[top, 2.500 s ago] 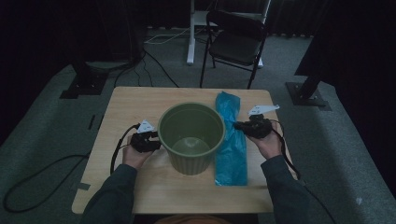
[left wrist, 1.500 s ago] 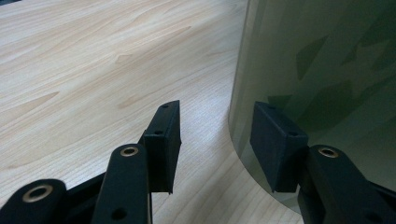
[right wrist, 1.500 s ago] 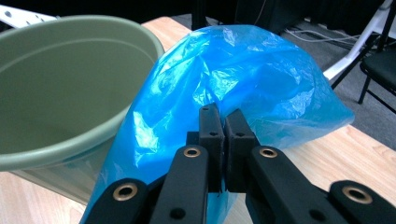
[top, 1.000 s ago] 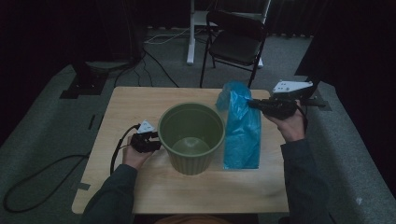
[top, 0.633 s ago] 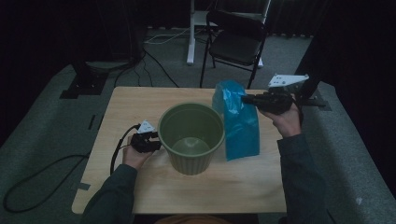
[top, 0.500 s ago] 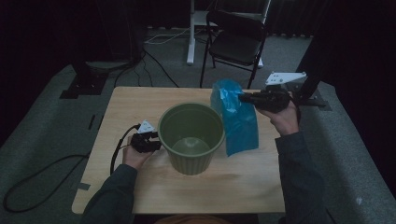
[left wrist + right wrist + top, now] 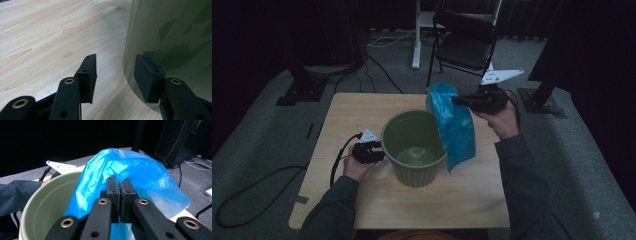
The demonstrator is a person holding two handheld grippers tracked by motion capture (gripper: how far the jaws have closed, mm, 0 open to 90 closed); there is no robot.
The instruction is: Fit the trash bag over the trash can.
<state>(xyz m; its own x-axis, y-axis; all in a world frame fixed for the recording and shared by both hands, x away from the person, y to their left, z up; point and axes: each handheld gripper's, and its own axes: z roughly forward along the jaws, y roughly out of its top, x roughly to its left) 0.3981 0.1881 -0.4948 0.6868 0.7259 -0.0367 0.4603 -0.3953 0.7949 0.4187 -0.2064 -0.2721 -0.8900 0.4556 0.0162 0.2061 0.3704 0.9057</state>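
The right hand-held gripper (image 7: 460, 100) was clenched on a blue plastic bag (image 7: 454, 125), pinching a fold near its top so the rest hung freely down beside the far right rim of the green bin (image 7: 414, 150). Held raised like that, the bag looked ready to be opened over the mouth of the bin as a liner; its lower end hung outside the wall, just over the tabletop (image 7: 347, 110). In the right gripper view the two black jaws met tight on the film, with the bin's rim just below and to the left.

The left hand-held gripper (image 7: 379, 151) rested low on the tabletop against the bin's near left side. Its jaws stood apart, one outside and one seeming to overlap the curved green wall (image 7: 175, 37); I judged it was there to steady the bin, though whether the pads actually pressed the wall could not be told.

The bin stood upright and empty near the middle. Beyond the tabletop stood a black folding chair (image 7: 464, 45), with cables (image 7: 387, 42) on the floor, well clear. The bag's own slack was the likeliest hindrance
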